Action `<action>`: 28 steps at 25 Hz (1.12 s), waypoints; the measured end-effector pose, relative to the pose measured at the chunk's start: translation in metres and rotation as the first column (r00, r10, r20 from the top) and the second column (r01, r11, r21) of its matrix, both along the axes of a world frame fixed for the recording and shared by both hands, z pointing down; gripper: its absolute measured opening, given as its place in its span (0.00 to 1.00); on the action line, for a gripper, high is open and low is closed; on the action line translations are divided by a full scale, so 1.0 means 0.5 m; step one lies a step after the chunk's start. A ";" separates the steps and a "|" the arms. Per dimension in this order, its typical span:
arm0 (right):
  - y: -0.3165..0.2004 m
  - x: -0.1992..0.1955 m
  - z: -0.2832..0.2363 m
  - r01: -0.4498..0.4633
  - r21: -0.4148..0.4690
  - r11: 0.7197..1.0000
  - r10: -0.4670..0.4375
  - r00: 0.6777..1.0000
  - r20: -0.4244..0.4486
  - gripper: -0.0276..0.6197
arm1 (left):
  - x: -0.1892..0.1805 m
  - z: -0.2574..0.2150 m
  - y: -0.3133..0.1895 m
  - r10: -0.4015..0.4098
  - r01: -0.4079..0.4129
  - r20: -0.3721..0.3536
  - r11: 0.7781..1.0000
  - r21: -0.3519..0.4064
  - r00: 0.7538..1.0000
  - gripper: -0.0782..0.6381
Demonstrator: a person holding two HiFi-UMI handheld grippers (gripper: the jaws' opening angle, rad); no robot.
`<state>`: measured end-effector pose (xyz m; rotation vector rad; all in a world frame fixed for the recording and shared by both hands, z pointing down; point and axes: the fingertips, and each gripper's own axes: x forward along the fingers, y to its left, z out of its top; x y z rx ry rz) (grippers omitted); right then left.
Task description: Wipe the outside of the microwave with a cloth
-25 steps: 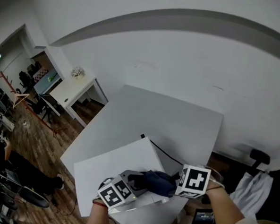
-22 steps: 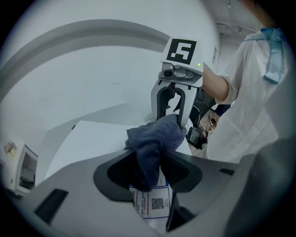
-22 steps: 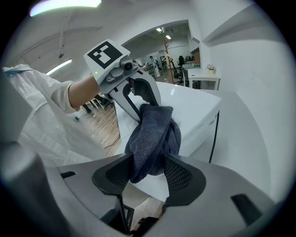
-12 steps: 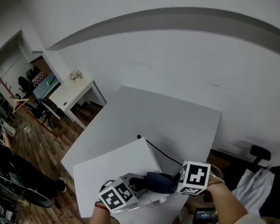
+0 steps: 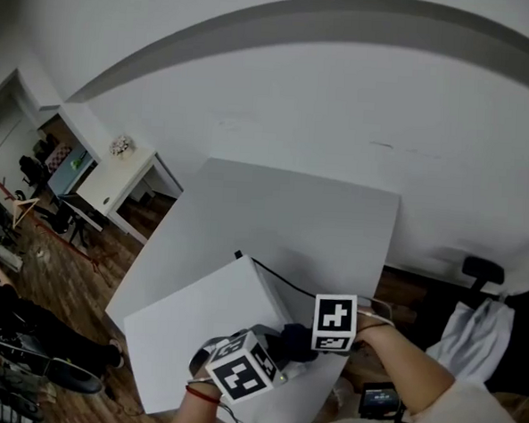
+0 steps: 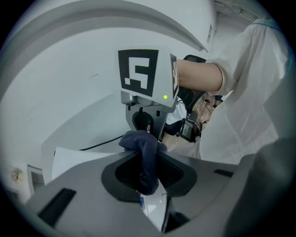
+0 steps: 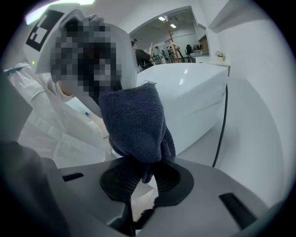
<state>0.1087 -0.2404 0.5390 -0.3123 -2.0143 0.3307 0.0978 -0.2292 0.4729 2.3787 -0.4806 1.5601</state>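
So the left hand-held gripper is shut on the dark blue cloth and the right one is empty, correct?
Not fully. The right hand-held gripper is not empty: the right gripper view shows its jaws, just closed, on the same dark blue cloth. The left hand-held gripper, also just closed, grips it as you say.

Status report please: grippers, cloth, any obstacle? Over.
Left gripper and right gripper just closed, both shut on the cloth. Cloth bunched between them, at the microwave. Nothing seen in the way.
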 end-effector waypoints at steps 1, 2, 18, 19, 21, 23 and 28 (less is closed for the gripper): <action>0.000 -0.003 0.005 -0.006 -0.019 1.000 0.006 1.000 0.011 0.16 | 0.003 0.002 -0.001 0.000 0.000 0.007 1.000 0.000 1.000 0.22; -0.001 -0.005 0.010 -0.011 -0.031 0.999 0.011 1.000 0.020 0.16 | 0.005 0.004 -0.001 0.003 -0.003 0.013 1.000 0.002 1.000 0.22; -0.045 -0.047 -0.003 0.172 0.319 0.932 -0.188 0.982 0.022 0.16 | 0.002 0.007 -0.013 0.030 -0.026 0.051 0.996 -0.083 0.998 0.20; -0.050 -0.047 0.001 0.170 0.319 0.932 -0.184 0.983 0.014 0.16 | 0.002 0.008 -0.018 0.026 -0.022 0.050 0.996 -0.083 0.998 0.20; -0.065 -0.050 0.006 0.161 0.318 0.934 -0.172 0.985 0.008 0.16 | 0.001 0.009 -0.031 0.013 -0.009 0.046 0.996 -0.084 0.999 0.20; -0.081 -0.055 0.009 0.155 0.313 0.937 -0.166 0.986 0.009 0.16 | -0.003 0.010 -0.047 0.003 0.001 0.048 0.997 -0.083 0.999 0.20; -0.113 -0.079 0.014 0.162 0.310 0.937 -0.174 0.985 0.012 0.16 | -0.020 0.009 -0.078 -0.017 0.020 0.039 0.996 -0.083 0.999 0.20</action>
